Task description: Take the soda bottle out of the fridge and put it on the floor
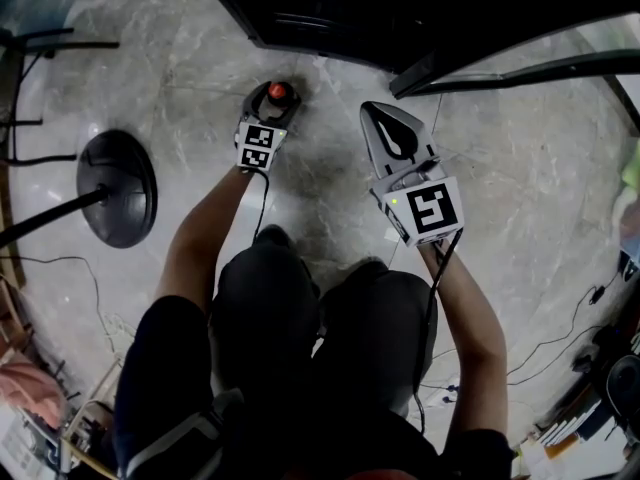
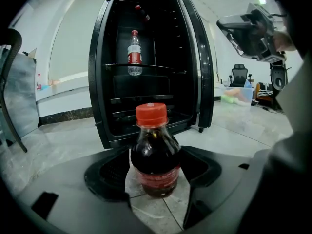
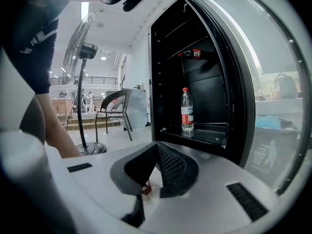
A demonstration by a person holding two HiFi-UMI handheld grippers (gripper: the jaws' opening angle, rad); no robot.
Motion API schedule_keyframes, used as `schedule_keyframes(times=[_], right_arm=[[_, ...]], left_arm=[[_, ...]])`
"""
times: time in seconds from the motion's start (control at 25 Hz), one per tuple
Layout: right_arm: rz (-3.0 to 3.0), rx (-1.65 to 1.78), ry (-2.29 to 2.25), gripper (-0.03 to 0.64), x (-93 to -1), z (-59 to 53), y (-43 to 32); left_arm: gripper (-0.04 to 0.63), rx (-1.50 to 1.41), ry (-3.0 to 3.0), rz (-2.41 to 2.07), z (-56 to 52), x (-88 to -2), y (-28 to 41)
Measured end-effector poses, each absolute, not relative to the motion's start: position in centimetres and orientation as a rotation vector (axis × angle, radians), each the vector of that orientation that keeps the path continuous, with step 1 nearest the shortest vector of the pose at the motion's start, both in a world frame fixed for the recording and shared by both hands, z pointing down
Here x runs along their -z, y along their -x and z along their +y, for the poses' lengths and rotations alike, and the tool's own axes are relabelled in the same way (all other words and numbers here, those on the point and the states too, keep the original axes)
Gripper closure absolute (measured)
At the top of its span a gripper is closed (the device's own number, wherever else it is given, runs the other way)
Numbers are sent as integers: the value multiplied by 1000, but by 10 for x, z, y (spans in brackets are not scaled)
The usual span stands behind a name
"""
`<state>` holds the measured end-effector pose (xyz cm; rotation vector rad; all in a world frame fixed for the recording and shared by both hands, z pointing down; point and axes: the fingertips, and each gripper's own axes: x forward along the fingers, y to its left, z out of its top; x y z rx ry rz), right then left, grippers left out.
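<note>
The soda bottle (image 2: 155, 156), dark with a red cap and red label, stands upright on the marble floor (image 2: 58, 150) in front of the open black fridge (image 2: 146, 57). My left gripper (image 2: 156, 177) is shut on its body, one jaw against each side. From the head view, the red cap (image 1: 278, 92) pokes out past my left gripper (image 1: 268, 108). To its right, my right gripper (image 1: 388, 120) hovers above the floor with its jaws closed together and nothing in them; the right gripper (image 3: 156, 155) faces the fridge.
On a shelf inside the fridge stands a clear water bottle (image 2: 134, 52) (image 3: 186, 110), with another red-capped bottle (image 3: 195, 53) lying higher up. The glass door (image 3: 243, 82) (image 1: 520, 68) hangs open at right. A fan's round base (image 1: 118, 188) is on the left, and a chair (image 3: 117, 111) is beyond it.
</note>
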<state>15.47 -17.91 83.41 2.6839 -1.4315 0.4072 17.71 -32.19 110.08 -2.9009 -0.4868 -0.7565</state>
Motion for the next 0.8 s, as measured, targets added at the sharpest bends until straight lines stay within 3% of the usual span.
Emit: schedule_keyframes(times=[0.44,0.8], right_arm=[[-1441,-428,-2697,600,-837,-177,-154],[-1456,-438,-2714,600,-835,-172,-151]], left_arm=[[281,730,2886,-527,-329,-1083,-155],[284,566,2918,-532,-337,-1019,-124]])
